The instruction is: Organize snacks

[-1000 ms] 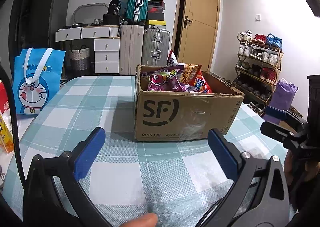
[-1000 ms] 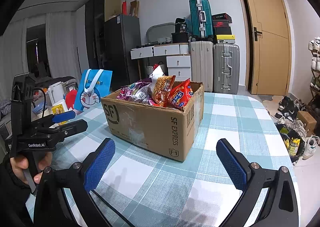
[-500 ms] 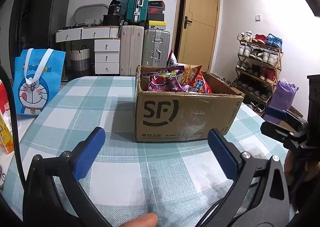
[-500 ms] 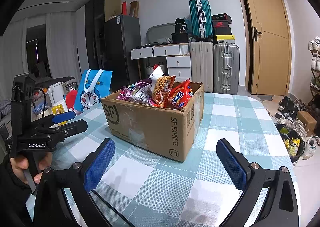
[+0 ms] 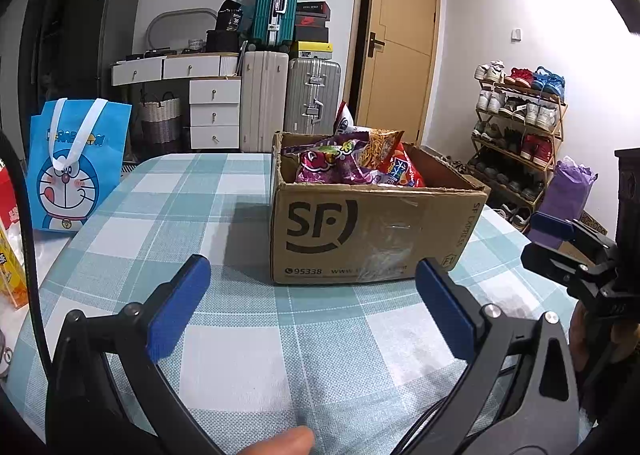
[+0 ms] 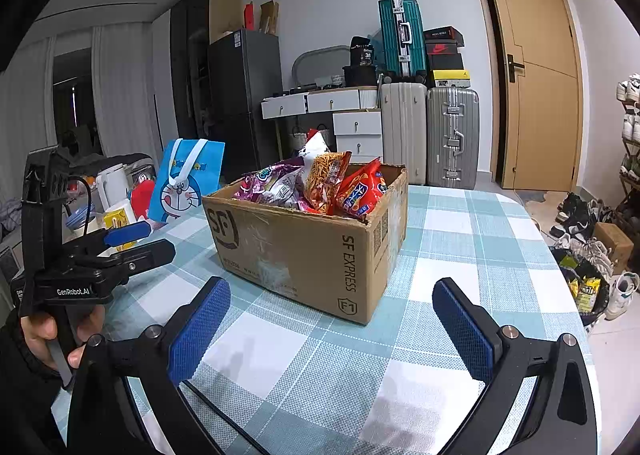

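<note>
Cardboard box [image 5: 376, 231] of snack bags [image 5: 352, 163] mid-frame on checked table [image 5: 224, 355]; left gripper [image 5: 312, 307] and right gripper [image 6: 330, 331], low in frame, both spread apart, empty.

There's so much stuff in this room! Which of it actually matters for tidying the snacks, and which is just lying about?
Part of the job:
cardboard box on the checked table
snack bags inside it
left gripper and right gripper, both open

Just lying about:
blue cartoon bag
suitcases
shoe rack
</note>
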`<state>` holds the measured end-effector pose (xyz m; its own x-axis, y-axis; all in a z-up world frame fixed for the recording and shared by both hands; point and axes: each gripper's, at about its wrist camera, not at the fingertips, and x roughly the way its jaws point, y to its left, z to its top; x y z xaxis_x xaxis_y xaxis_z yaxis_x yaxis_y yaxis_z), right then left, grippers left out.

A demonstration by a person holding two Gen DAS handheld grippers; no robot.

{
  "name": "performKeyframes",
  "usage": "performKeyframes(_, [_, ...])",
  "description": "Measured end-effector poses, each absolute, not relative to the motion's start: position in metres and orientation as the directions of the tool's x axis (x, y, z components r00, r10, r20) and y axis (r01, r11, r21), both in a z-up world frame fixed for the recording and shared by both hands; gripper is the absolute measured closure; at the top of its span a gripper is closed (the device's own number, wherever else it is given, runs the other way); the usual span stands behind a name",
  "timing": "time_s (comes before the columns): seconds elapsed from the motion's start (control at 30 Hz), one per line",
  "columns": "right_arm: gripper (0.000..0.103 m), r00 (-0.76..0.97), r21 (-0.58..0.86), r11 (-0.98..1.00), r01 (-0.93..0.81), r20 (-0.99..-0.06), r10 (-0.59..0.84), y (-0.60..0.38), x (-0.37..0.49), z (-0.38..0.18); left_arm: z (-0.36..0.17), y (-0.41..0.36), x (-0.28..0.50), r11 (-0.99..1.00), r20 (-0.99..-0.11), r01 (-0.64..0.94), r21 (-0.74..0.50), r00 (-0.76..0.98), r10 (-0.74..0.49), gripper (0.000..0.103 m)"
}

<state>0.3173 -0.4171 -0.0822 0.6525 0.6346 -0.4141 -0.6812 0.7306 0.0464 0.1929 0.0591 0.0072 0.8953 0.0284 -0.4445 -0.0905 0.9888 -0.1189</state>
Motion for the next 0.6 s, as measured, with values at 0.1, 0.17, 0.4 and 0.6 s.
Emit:
performKeyframes(0.1, [0.000,0.653,0.046,0.731,-0.681,-0.414,0.635,-0.4167,0.3173,-0.0823,0.0070,0.0592,0.1930,0.989,-0.445,-0.089,-0.119,0.895,0.027,0.001])
performKeyframes(0.17, [0.000,0.652,0.046,0.731,-0.681,-0.415,0.634,-0.4167,0.3174,-0.0824,0.0071,0.0592,0.1929,0.989,-0.444,-0.089,-0.118,0.896,0.028,0.001])
performKeyframes(0.4, [0.000,0.653,0.046,0.731,-0.681,-0.414,0.634,-0.4170,0.3173,-0.0823,0.0070,0.0596,0.1930,0.989,-0.443,-0.090,-0.117,0.896,0.029,0.001])
performKeyframes(0.6, [0.000,0.653,0.047,0.731,-0.681,-0.413,0.635,-0.4168,0.3172,-0.0825,0.0069,0.0596,0.1929,0.989,-0.443,-0.089,-0.117,0.896,0.029,0.001])
